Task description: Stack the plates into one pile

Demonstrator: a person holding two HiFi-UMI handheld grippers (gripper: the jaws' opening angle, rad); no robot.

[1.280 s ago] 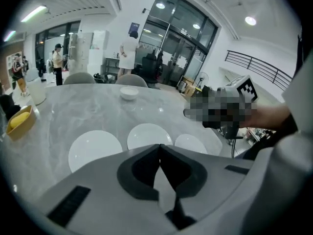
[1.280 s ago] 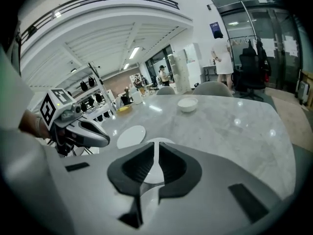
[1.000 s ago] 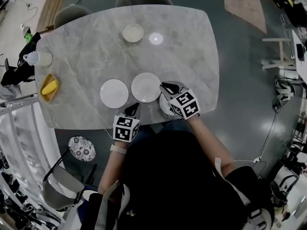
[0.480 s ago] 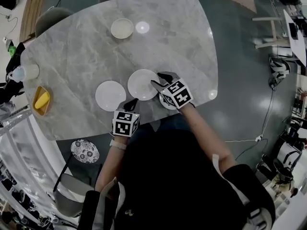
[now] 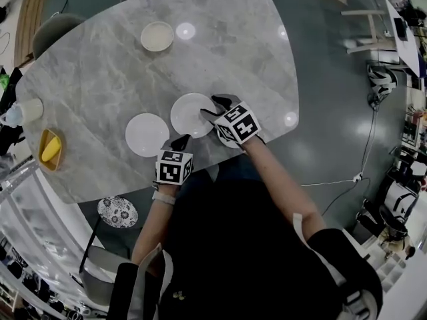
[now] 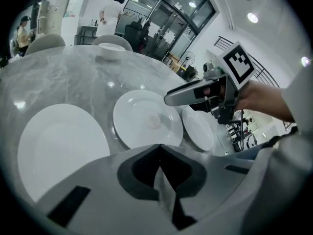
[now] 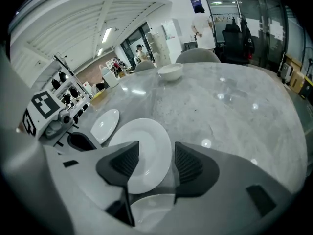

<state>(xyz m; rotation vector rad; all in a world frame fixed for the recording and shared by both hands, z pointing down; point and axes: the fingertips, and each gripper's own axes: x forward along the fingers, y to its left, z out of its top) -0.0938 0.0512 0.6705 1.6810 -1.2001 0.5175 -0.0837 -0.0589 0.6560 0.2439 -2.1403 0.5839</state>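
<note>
Marble desk [image 5: 100, 79], plates [image 5: 147, 135] unstacked: the right gripper [image 5: 213, 107] is opening its jaws above the middle plate [image 5: 189, 114], the left gripper [image 5: 181, 140] has jaws together; a firm rim pinch probably comes next.

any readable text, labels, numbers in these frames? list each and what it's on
No text can be read here.
Right marker cube, left marker cube: black-and-white square patterns only, no letters or digits.
Blue wall sign: too small and blurred to read.
Centre plate, left plate: plain white, no print visible.
</note>
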